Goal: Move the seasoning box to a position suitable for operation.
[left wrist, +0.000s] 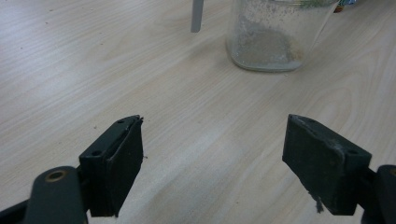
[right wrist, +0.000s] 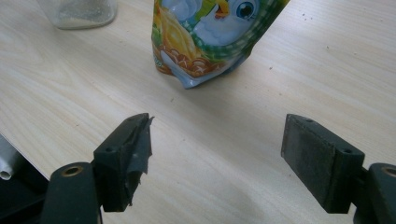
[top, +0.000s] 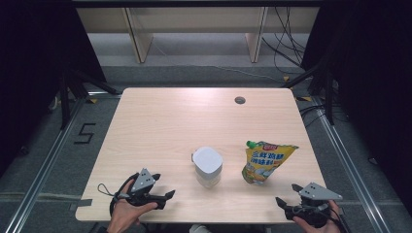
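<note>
A clear glass jar [top: 208, 167] with a white lid stands at the middle of the wooden table [top: 160, 126], a little pale residue at its bottom [left wrist: 273, 37]. To its right lies a yellow printed pouch [top: 266, 162] with a green cap. My left gripper [top: 164, 186] rests near the front edge, left of the jar, and its jaws stand open with nothing between them [left wrist: 212, 158]. My right gripper [top: 286, 194] sits at the front right, just below the pouch [right wrist: 210, 37], also open and empty [right wrist: 217, 158]. The jar's base [right wrist: 79, 11] shows at the top left of the right gripper view.
A round cable hole [top: 239, 100] is set in the table's far side. Beyond the table stand wooden shelf legs [top: 138, 39] and loose cables [top: 286, 43]. Black stands and curtains flank both sides. A "5" [top: 85, 133] is marked on the floor at left.
</note>
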Action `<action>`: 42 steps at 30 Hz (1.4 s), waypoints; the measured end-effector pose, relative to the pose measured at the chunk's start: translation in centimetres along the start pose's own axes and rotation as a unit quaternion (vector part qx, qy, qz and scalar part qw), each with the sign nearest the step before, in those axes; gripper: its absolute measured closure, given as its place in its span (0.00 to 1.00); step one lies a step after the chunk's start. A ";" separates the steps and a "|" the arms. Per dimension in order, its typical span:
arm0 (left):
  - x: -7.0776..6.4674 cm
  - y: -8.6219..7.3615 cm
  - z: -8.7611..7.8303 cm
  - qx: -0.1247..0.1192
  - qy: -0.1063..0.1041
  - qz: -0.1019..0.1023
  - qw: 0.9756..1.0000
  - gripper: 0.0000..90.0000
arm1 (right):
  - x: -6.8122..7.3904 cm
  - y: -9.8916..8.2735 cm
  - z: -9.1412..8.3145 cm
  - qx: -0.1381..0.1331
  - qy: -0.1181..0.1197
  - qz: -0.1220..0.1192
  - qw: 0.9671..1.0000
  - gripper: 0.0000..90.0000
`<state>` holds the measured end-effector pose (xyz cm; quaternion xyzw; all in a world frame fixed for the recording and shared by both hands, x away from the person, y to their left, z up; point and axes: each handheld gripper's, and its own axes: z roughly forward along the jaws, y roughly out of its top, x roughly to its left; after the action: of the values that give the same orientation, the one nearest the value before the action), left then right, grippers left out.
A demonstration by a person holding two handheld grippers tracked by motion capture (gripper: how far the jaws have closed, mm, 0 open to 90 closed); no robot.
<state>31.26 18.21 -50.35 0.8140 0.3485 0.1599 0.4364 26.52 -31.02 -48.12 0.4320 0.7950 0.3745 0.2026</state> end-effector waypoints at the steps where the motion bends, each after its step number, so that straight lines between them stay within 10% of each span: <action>1: 0.0 0.0 0.0 0.002 -0.002 0.001 1.000 0.22 | 0.3 0.0 0.0 0.002 0.005 0.015 1.000 0.28; 20: 0.4 0.2 0.3 0.012 0.016 0.013 1.000 0.24 | -0.2 0.1 -0.1 -0.023 0.002 -0.003 1.000 0.28; 24: 0.9 1.0 0.7 -0.020 0.027 0.024 0.999 0.33 | -0.3 0.0 -0.2 -0.030 0.000 0.004 1.000 0.28; 42: 2.2 5.2 5.7 -0.046 -0.015 0.050 0.998 0.62 | -0.6 0.0 0.1 -0.033 -0.004 -0.006 0.999 0.29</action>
<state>38.24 14.36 -49.45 0.8116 0.2926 0.1852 0.4705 26.87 -31.46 -48.20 0.4220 0.7840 0.3973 0.2223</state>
